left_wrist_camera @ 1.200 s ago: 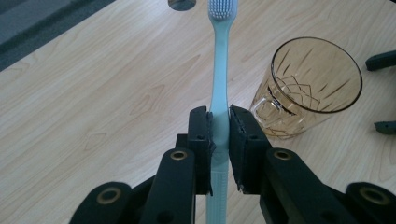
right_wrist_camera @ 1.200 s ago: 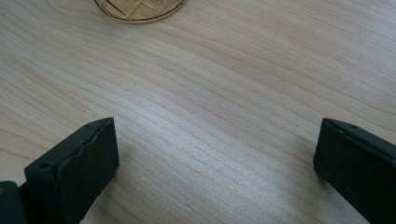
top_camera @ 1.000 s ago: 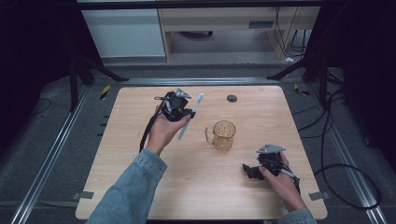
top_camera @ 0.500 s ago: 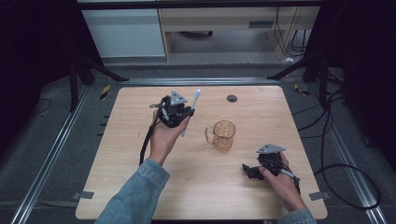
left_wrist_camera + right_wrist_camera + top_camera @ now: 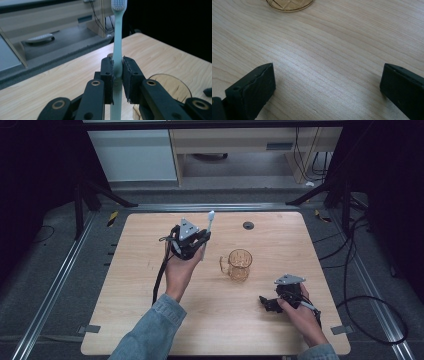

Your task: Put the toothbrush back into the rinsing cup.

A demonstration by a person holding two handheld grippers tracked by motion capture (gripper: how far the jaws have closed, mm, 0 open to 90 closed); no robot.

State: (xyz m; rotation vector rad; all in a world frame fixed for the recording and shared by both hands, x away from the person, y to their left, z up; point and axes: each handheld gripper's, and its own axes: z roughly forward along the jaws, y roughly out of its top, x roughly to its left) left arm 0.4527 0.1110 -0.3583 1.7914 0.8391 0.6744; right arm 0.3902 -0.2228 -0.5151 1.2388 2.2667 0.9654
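My left gripper is held above the middle-left of the wooden table, shut on a pale green toothbrush. In the left gripper view the toothbrush stands upright between the pads, bristles at the top. An amber glass mug stands on the table just right of that hand; its rim shows behind the jaws. My right gripper rests near the front right of the table. In the right gripper view its jaws stand wide apart over bare wood, and the mug's base lies ahead.
A small dark round grommet sits in the tabletop near the far edge. Past the table stand a white cabinet and a wooden shelf unit. Black cables loop on the floor to the right.
My left hand has carried the toothbrush a little toward the near side and the mug. The toothbrush now stands more upright. The right hand has stayed put.
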